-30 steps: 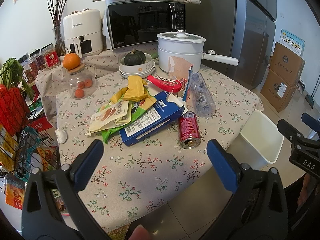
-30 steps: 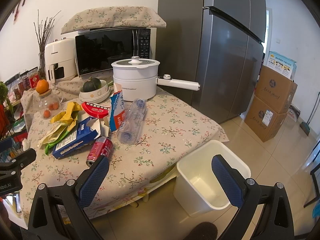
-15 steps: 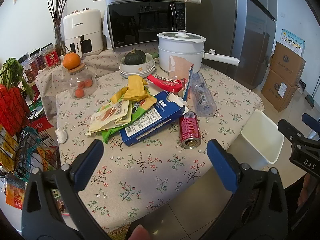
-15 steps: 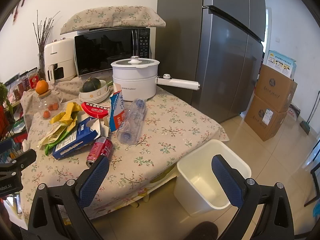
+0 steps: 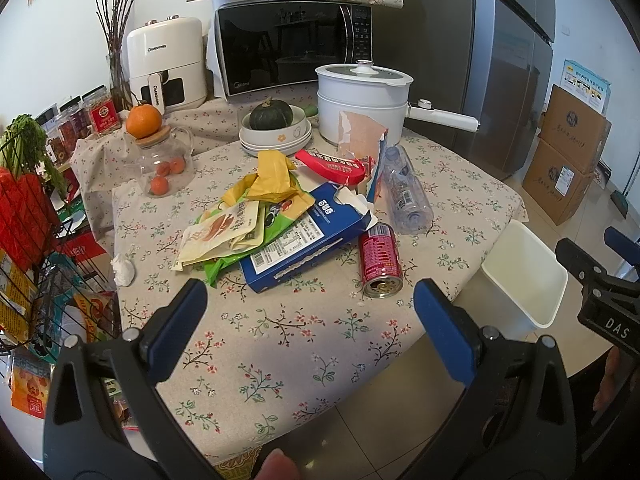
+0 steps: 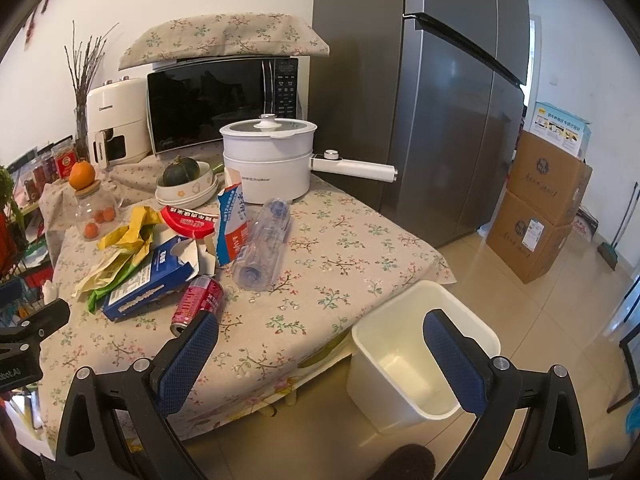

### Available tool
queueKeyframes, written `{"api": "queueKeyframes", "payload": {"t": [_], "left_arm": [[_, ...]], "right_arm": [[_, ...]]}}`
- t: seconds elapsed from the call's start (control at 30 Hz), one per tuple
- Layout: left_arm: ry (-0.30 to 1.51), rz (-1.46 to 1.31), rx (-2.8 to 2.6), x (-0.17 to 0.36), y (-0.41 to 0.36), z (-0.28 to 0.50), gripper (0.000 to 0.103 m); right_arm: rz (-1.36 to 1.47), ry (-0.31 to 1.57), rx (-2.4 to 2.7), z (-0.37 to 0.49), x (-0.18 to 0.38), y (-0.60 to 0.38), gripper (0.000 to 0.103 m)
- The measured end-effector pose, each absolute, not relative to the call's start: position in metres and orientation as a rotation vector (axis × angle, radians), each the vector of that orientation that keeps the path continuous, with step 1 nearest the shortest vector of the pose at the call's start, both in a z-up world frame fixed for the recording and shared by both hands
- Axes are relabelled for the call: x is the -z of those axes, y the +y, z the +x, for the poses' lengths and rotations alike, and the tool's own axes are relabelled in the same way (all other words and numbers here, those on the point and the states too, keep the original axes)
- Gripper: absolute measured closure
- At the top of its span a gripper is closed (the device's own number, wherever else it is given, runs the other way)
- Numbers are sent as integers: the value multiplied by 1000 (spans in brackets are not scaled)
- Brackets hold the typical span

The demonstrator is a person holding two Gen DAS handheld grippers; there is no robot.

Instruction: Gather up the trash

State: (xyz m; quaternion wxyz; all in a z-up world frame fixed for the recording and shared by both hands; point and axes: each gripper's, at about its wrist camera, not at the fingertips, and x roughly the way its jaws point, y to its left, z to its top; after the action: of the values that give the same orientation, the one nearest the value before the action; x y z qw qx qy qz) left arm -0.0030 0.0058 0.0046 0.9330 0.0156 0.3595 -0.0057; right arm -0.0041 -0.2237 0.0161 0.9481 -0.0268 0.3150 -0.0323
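Trash lies piled on the floral tablecloth: a red can [image 5: 380,261] on its side, a torn blue box [image 5: 304,236], a clear plastic bottle [image 5: 405,190], yellow and green wrappers [image 5: 256,208], a red wrapper [image 5: 334,166] and a torn carton [image 5: 362,140]. The can [image 6: 199,304], box [image 6: 150,280] and bottle [image 6: 262,248] also show in the right wrist view. A white bin [image 6: 424,344] stands on the floor by the table's right side. My left gripper [image 5: 310,312] is open and empty over the table's near edge. My right gripper [image 6: 320,346] is open and empty between table and bin.
A white pot [image 5: 362,100], stacked bowls with a squash [image 5: 276,130], a glass jar topped by an orange [image 5: 160,160], a microwave [image 5: 292,52] and an air fryer [image 5: 166,68] stand at the back. A wire rack [image 5: 32,240] stands left. A fridge [image 6: 440,100] and cardboard boxes [image 6: 540,216] stand right.
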Motion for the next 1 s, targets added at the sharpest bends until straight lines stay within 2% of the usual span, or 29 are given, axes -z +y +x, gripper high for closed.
{"api": "queueKeyframes", "payload": {"t": [1.0], "left_arm": [[741, 8, 10, -6, 19, 3, 1]], "right_arm": [[-35, 635, 66, -4, -21, -224, 0]]}}
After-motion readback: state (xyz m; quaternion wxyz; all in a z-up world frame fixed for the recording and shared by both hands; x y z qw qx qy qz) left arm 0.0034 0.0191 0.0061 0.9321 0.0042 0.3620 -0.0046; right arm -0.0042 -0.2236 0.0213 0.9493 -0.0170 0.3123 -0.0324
